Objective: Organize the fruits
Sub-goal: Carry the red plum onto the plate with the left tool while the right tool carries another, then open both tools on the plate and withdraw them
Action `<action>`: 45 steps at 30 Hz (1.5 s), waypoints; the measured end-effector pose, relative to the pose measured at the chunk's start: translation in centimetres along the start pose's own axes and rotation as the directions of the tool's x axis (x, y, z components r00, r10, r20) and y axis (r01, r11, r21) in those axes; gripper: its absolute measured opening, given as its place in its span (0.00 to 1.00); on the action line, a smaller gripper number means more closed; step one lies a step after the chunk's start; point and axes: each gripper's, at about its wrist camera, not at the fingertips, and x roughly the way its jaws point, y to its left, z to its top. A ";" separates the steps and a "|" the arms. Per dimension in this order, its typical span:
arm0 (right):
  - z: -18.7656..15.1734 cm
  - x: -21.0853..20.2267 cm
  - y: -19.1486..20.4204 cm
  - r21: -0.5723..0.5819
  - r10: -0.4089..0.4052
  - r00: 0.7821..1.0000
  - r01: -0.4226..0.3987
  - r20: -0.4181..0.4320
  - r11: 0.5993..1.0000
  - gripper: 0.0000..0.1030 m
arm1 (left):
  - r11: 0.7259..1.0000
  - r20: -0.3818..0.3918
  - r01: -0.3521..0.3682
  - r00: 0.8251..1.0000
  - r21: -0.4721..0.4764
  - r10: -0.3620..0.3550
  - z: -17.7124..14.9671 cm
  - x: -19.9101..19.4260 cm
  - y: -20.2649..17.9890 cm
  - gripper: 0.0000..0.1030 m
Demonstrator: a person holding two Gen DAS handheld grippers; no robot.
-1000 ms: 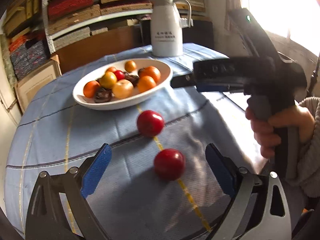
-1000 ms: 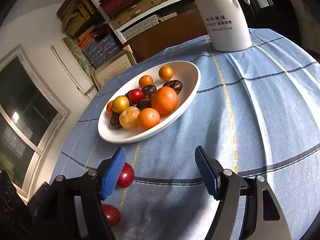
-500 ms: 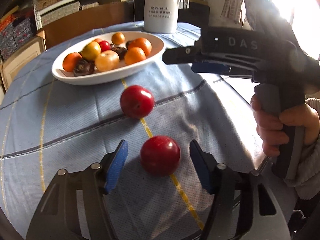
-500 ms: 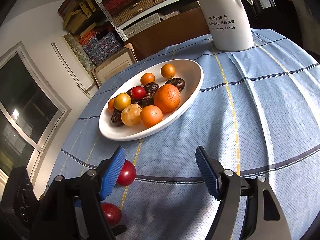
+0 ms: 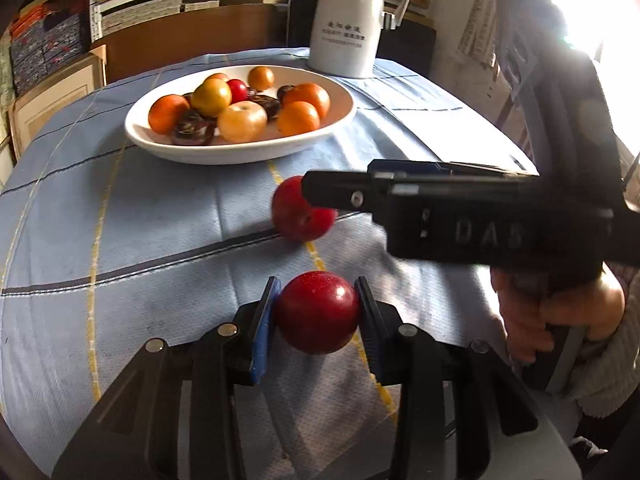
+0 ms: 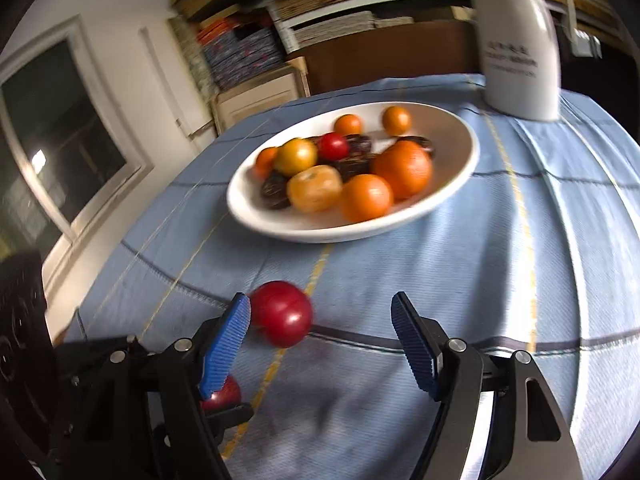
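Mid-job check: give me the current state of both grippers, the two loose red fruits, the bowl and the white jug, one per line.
left gripper: shut on the near red fruit.
near red fruit: clamped between the pads, at the cloth.
right gripper: open, holding nothing.
far red fruit: loose on the tablecloth, beside the right gripper's left pad.
white bowl: upright, holding mixed fruit.
white jug: standing upright behind the bowl.

The far red fruit beside the bowl is partly hidden by the right gripper. The white jug behind that bowl is cut off at the top.
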 end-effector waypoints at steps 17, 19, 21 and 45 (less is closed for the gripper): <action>0.0 0.8 0.5 -0.010 0.052 0.998 -0.052 -0.045 0.999 0.39 | 1.000 -0.017 0.010 1.000 -0.020 -0.010 0.2 0.6 0.4 0.36; 0.0 -0.6 -0.1 0.009 0.042 0.999 -0.042 -0.001 0.999 0.39 | 1.000 0.003 0.008 1.000 -0.025 -0.008 0.2 0.0 0.4 0.36; 0.1 -2.3 -1.2 0.050 0.040 0.998 -0.043 0.055 0.998 0.39 | 1.000 0.021 -0.002 1.000 -0.026 0.002 0.4 -0.5 0.6 0.36; 12.8 5.7 -5.4 0.059 -0.080 0.995 0.076 0.063 0.995 0.40 | 0.966 0.095 -0.131 0.983 -0.221 0.155 18.8 6.3 11.7 0.36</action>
